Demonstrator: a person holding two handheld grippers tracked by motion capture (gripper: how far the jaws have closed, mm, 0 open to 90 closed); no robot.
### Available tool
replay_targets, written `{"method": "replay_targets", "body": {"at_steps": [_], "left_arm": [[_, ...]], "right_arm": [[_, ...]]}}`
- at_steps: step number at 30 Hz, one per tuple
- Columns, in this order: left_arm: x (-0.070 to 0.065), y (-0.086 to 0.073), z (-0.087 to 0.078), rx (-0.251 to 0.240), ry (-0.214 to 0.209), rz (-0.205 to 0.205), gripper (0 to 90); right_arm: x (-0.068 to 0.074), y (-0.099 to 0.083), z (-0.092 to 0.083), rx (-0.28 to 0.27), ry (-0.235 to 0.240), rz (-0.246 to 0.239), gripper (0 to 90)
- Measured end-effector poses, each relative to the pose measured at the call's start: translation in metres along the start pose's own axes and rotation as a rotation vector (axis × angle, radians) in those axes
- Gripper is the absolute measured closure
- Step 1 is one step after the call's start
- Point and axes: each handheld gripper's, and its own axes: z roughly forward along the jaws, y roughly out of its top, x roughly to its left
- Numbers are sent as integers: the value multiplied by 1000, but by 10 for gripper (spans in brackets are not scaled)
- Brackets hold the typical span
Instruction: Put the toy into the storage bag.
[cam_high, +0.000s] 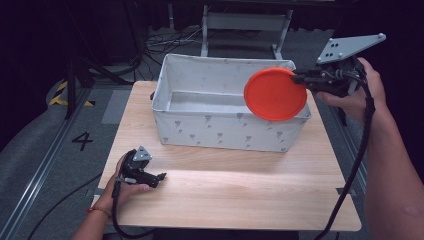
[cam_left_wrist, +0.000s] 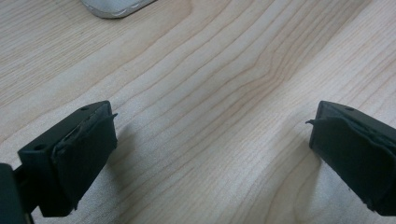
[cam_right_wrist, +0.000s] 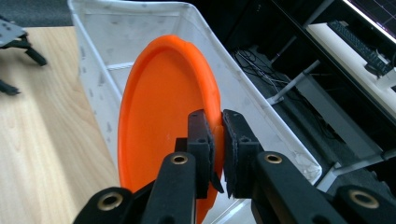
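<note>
- Your left gripper (cam_high: 161, 176) rests on the surface (cam_high: 240, 195) near its front left corner, lying low and pointing right along the wood. In the left gripper view its jaws stand wide apart, released, with bare wood grain between them.
- Ahead of that gripper the front half of the surface is open wood, from the left edge across to the right edge.
- The bin (cam_high: 227, 131) sits on the back half of the surface, its long axis running left to right and its mouth open upward. A strip of wood shows to its left; its right end comes close to the right edge.
- The disc (cam_high: 275, 94) hangs in the air over the bin's right end, above the rim. It stands on edge and tilted, its flat face turned toward you and a little leftward in the high view.
- In the right gripper view the disc (cam_right_wrist: 163, 126) stands upright, its hollow side facing left toward the surface.
- Your right gripper (cam_high: 300, 78) is held off the bin's right end, pointing left. Its jaws are clenched on the disc's right rim, one pad on each face.
</note>
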Motion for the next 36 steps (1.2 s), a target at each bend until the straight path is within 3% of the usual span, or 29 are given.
{"method": "replay_targets", "body": {"at_steps": [6,19,27,36], "left_arm": [[0,0,0,0,0,0,11],[0,0,0,0,0,0,11],[0,0,0,0,0,0,11],[0,0,0,0,0,0,11]], "right_arm": [[-20,-4,18,28,-21,19,828],[-44,-24,52,103,-41,49,828],[-52,-40,75,152,-30,61,828],[-46,-61,100,235,38,31,828]]}}
